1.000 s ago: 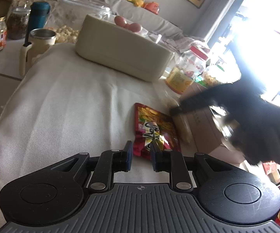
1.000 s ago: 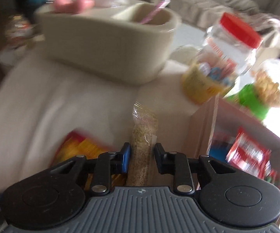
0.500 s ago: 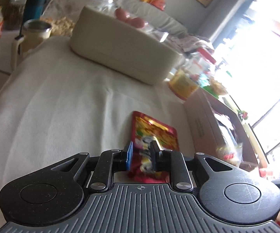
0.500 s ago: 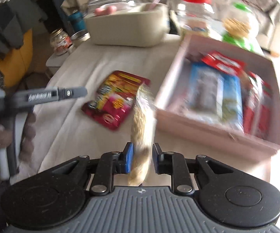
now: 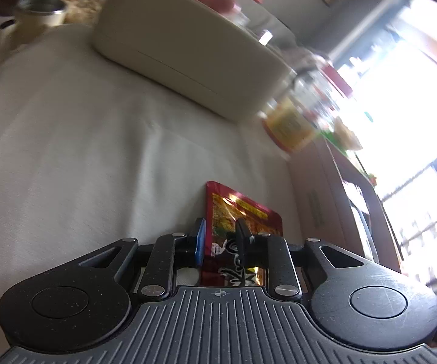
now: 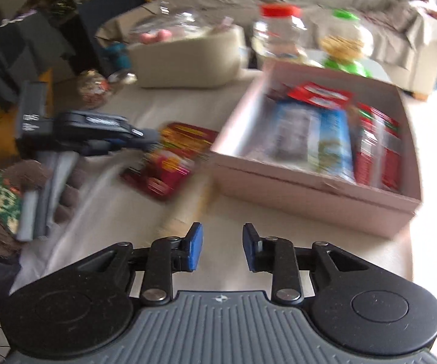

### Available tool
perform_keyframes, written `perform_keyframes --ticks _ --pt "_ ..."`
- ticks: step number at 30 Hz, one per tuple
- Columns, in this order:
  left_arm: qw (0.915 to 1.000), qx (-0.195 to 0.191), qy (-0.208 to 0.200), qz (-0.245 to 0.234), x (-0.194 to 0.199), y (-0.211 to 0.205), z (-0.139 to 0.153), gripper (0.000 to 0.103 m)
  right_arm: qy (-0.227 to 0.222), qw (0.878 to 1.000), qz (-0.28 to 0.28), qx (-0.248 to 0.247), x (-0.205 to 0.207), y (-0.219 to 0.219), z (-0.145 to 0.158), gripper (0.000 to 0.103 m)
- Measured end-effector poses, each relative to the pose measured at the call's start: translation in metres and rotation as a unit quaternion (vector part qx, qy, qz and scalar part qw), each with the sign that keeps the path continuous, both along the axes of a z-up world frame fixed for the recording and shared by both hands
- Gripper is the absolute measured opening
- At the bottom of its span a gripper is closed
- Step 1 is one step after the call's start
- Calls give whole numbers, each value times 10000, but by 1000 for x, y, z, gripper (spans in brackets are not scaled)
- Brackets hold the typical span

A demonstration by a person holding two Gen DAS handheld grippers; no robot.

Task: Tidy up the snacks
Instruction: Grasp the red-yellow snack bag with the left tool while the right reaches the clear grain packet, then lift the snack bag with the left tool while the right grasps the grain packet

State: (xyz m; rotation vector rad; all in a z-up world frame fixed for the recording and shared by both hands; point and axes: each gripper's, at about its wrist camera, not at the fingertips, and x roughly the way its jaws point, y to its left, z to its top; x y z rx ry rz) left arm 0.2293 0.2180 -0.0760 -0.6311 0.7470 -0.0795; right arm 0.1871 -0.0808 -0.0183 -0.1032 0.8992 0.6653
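The left gripper (image 5: pixel 218 239) is opening around the red snack packet (image 5: pixel 242 212), low in the frame beside the cardboard box (image 6: pixel 324 191), so the thin packet may slip. The right gripper (image 6: pixel 222 248) is opening with nothing between its jaws; a blurred pale bag (image 6: pixel 185 212) lies outside the box.

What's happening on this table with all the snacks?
A person is sorting snacks with a handheld gripper in each hand. The left gripper is at the near end of a red snack packet lying on the white cloth, jaws easing apart around it. The right gripper is empty and opening; a blurred clear bag lies beside the pink box of packets.
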Motion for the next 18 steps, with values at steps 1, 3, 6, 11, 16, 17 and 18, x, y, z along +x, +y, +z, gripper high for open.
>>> perform_keyframes --ticks 1,3,6,11,16,17,18 --pt "10000 -1 7 -87 0 -2 1 24 -86 9999 62 36 0 11 -1 29" --pt "9997 -20 12 -246 -3 -6 2 24 -354 9993 145 -30 -1 34 -7 29" --pt "9990 -71 -49 -447 -10 -9 7 24 -605 9979 200 -126 0 60 -18 29" --pt "9974 -253 -86 -663 -19 -10 10 25 -780 9964 -87 -316 8 78 -31 28" --pt "9964 -226 -116 -813 -27 -26 26 36 -644 9978 -161 -57 0 63 -32 28" --pt "9960 -207 -181 -845 -30 -29 30 36 -658 9977 -183 -10 -3 59 -31 28" --pt "9958 -209 -238 -862 -32 -32 34 36 -674 9975 -212 21 -5 55 -30 28"
